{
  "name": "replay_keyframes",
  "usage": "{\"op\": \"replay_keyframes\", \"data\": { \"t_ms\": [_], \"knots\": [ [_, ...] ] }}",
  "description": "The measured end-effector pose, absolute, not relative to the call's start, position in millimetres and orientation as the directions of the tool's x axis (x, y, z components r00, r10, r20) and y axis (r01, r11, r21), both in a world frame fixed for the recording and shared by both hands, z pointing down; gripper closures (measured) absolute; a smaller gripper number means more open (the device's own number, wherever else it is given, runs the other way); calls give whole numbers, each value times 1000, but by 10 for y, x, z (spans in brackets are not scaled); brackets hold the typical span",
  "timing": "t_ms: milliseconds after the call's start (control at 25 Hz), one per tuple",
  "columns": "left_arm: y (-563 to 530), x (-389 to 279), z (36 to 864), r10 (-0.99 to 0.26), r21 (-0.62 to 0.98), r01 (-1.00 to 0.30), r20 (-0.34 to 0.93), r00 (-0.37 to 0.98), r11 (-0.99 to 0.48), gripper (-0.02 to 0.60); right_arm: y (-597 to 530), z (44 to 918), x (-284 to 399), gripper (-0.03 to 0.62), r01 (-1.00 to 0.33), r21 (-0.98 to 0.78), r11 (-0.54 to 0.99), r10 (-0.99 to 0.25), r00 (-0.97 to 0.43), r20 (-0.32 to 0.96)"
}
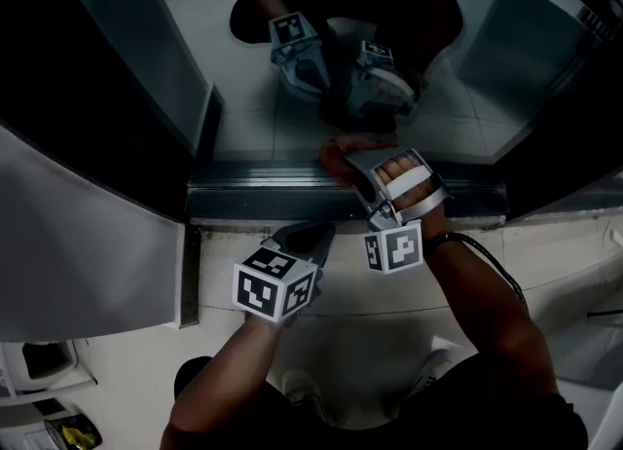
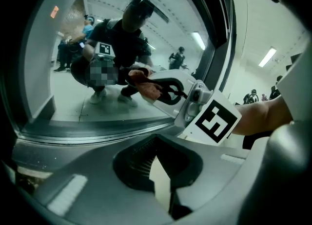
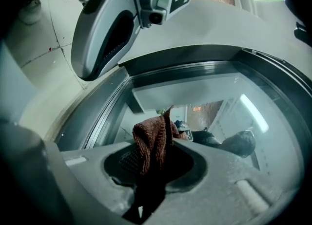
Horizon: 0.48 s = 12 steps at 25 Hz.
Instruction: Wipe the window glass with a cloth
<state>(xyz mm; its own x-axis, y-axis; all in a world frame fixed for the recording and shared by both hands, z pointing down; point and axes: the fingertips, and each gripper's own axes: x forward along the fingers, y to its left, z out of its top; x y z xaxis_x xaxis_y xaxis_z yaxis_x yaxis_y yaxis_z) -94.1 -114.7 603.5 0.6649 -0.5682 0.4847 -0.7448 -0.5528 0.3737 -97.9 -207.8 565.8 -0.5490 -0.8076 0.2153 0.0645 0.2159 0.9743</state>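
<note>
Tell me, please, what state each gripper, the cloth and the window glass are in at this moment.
Right gripper, fingers shut on the cloth.
Cloth, bunched up and clamped, held at the bottom edge of the glass.
Left gripper, fingers shut with nothing between them, short of the glass.
Window glass, set in its frame, mirroring both grippers.

A big indoor hall, not a home — long strip lights (image 2: 267, 57) cross a high ceiling at two o'clock in the left gripper view, with several people (image 2: 253, 95) standing well back beneath them. The floor (image 1: 389, 326) is pale tile, and the window glass (image 2: 97, 53) sits in a heavy metal frame (image 1: 292, 197) — commercial fittings.
</note>
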Motion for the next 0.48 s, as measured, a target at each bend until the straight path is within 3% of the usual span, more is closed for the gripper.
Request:
{"op": "replay_keyframes", "data": {
  "t_ms": [200, 480],
  "knots": [
    [-1137, -957, 6005, -574, 373, -750, 485, 660, -547, 565, -2071, 5945, -972, 517, 68, 966, 251, -797, -551, 246],
    [-1124, -998, 6044, -581, 367, -763, 497, 645, -533, 565, -2049, 6778, -851, 517, 175, 903, 392, -766, -481, 426]
  ]
}}
